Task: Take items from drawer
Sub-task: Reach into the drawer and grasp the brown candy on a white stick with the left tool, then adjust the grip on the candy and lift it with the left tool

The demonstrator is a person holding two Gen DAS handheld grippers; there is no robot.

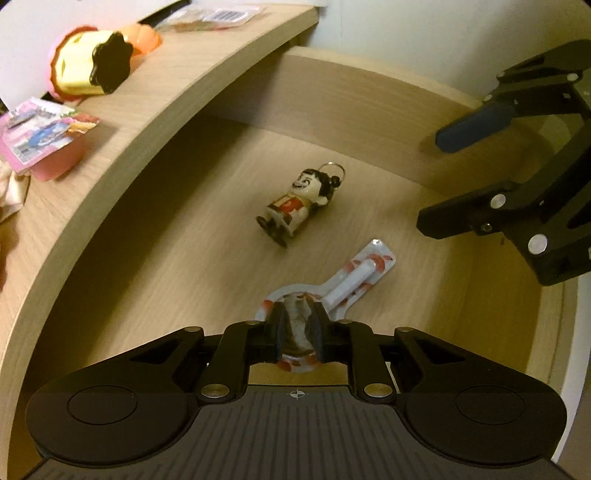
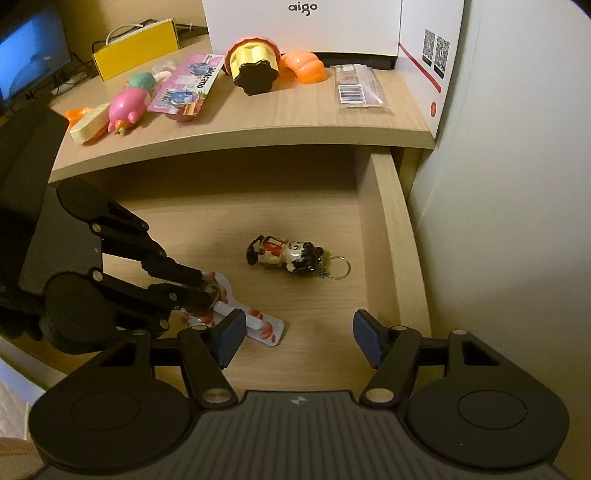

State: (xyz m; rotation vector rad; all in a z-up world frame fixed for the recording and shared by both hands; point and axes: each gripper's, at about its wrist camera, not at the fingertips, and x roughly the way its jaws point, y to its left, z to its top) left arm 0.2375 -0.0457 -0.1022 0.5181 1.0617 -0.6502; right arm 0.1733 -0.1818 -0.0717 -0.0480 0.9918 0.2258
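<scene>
The wrapped lollipop [image 1: 345, 286], clear film printed red, lay on the drawer [image 1: 373, 122] floor, its round head between my left gripper [image 1: 298, 332]'s narrow jaws. My right gripper [image 2: 299, 341] hung half-wide, empty. A keychain figure [image 2: 286, 254] lay mid-floor with room around. Only the right view showed the bench [image 2: 258, 122]'s white box [image 2: 303, 26].

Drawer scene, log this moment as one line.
left gripper: shut on wrapped lollipop | right gripper: open, empty | keychain figure: in drawer
</scene>
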